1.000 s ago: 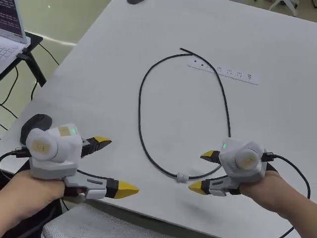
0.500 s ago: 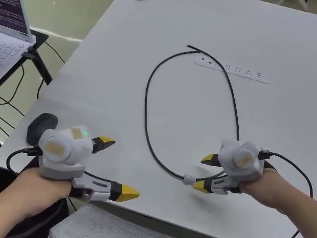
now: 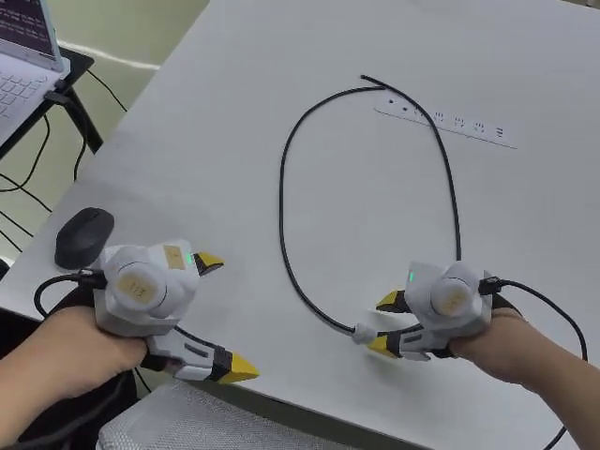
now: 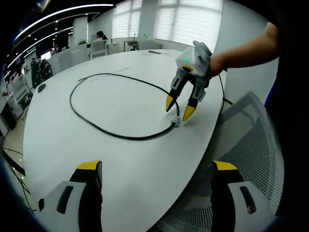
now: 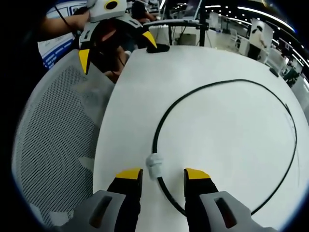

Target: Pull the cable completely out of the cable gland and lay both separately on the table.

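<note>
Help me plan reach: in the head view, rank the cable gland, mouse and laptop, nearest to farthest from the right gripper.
1. Cable gland, at the tips of the right gripper.
2. Mouse, near the left edge of the table.
3. Laptop, beyond that edge, far upper left.

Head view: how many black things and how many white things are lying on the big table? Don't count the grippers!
Black: 2 (cable, mouse)
White: 2 (cable gland, flat strip)
Total: 4
</note>
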### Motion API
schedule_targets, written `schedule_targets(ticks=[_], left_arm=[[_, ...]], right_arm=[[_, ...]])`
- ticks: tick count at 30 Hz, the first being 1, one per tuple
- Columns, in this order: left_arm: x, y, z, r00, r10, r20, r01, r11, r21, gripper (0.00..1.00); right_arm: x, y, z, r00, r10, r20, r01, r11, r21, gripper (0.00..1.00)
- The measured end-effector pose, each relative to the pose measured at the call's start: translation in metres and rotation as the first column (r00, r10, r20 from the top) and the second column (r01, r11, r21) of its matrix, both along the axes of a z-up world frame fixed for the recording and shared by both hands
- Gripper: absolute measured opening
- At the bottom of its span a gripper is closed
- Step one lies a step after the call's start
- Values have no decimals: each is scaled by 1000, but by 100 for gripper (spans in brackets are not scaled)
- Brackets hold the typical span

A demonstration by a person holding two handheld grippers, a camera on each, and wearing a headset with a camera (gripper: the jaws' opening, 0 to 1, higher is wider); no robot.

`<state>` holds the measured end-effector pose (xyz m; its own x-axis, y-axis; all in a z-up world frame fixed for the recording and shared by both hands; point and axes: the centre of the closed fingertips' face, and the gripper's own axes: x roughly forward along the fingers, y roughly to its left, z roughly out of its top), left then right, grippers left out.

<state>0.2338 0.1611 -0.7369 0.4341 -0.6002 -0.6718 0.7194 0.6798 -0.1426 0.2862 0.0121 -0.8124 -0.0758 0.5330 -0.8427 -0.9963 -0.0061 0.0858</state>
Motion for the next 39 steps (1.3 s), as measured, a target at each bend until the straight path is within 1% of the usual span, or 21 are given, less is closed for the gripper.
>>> schedule_targets(ticks=[4, 7, 8, 10, 11, 14, 16, 19, 23, 26, 28, 32, 36, 39], left_arm=[[0, 2, -1, 1000, -10, 6, 10, 1000, 21, 93], [-2, -1, 1, 1000, -3, 5, 3, 1000, 2, 93], [-2, -1, 1, 1000, -2, 6, 2, 1000, 1, 92], [-4, 1, -2, 1000, -9, 11, 9, 1000, 23, 92], [-5, 2, -4, 1000, -14, 8, 13, 999, 32, 92], [-7, -1, -2, 1000, -8, 5, 8, 1000, 12, 92], [-8, -1, -2, 1000, -8, 2, 8, 1000, 14, 92], [-9, -1, -3, 1000, -3, -2, 3, 1000, 10, 92], [-7, 1, -2, 1000, 16, 0, -16, 1000, 0, 91], [-6, 4, -3, 1000, 18, 5, -18, 1000, 8, 91], [-6, 4, -3, 1000, 22, 4, -22, 1000, 1, 91], [-6, 3, -3, 1000, 19, 7, -19, 1000, 5, 91], [-7, -1, -1, 1000, 16, 6, -16, 1000, 0, 91], [-7, -2, 0, 1000, 14, 9, -14, 1000, -3, 91]], right_arm=[[-2, -1, -3, 1000, 14, -6, -14, 1000, -16, 26], [-5, 0, -4, 1000, 27, -13, -27, 1000, -16, 22], [-7, 0, -4, 999, 34, -16, -35, 999, -15, 20], [-9, 1, -6, 999, 40, -21, -41, 999, -22, 18], [-9, 1, -7, 999, 41, -21, -42, 999, -25, 19], [-9, 0, -9, 999, 47, -23, -48, 998, -28, 18], [-10, 1, -9, 998, 50, -24, -50, 998, -26, 17], [-10, 1, -10, 998, 53, -26, -53, 998, -26, 13], [-9, 3, -10, 998, 60, -33, -61, 998, -26, 10], [-9, 4, -11, 997, 67, -34, -68, 997, -29, 10], [-9, 4, -11, 997, 72, -35, -73, 997, -33, 10], [-9, 4, -11, 997, 76, -34, -77, 996, -37, 9], [-10, 4, -11, 996, 90, -23, -91, 995, -30, 8], [-9, 3, -9, 997, 68, -29, -68, 997, -28, 7]])
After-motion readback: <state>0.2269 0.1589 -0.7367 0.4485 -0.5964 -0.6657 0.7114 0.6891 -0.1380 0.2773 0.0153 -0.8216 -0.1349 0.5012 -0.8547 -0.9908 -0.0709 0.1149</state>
